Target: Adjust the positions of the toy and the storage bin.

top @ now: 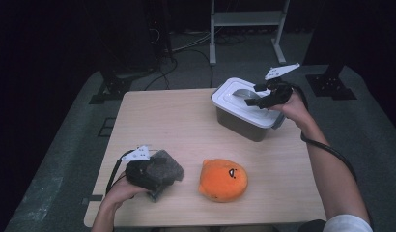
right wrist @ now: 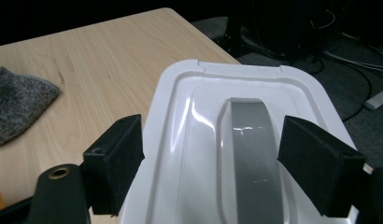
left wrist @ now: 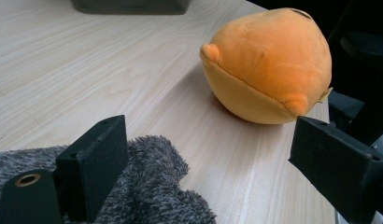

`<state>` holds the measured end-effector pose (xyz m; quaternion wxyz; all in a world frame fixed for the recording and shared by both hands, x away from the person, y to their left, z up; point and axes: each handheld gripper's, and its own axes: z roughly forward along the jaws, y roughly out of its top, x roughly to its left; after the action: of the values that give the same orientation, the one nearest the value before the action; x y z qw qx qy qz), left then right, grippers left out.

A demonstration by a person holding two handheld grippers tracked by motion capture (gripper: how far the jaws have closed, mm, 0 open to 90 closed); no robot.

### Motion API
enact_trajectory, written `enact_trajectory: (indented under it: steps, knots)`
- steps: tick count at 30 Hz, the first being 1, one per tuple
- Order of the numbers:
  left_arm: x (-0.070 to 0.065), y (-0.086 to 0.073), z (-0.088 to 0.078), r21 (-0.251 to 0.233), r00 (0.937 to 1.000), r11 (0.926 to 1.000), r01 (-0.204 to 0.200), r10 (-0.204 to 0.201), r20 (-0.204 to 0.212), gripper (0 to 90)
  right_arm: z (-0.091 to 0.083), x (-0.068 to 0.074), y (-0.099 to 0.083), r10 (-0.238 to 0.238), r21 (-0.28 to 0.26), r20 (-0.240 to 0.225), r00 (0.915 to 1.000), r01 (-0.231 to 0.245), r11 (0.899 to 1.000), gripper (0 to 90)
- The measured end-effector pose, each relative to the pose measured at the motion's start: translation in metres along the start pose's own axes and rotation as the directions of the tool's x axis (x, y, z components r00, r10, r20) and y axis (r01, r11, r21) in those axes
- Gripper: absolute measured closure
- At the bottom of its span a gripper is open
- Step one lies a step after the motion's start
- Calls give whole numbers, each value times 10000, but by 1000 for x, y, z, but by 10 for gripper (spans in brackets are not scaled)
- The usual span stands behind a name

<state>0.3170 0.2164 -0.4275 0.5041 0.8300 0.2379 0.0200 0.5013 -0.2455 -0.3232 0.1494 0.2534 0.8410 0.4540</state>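
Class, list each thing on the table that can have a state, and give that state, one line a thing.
Storage box: closed, white lid on.
Box handle: flat on lid.
Left tool: open.
Right tool: open, over handle.
Grey cloth: crumpled.
Orange plush: face up.

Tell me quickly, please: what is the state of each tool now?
Left tool: open, holding nothing, beside the grey fuzzy cloth.
Right tool: open, holding nothing, above the grey handle of the white lid.
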Motion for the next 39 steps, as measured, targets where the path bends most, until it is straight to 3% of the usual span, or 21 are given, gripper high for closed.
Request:
enact_trajectory:
  steps: [21,39]
  knots:
    - [1,-1,0,45,10000,10000,4,-3,-46,106,15,-16,-3,255,224,505,9984,-266,9994,252]
    - [1,-1,1,110,10000,9999,82,-82,-47,105,22,-16,-7,149,191,479,9987,-159,9997,572]
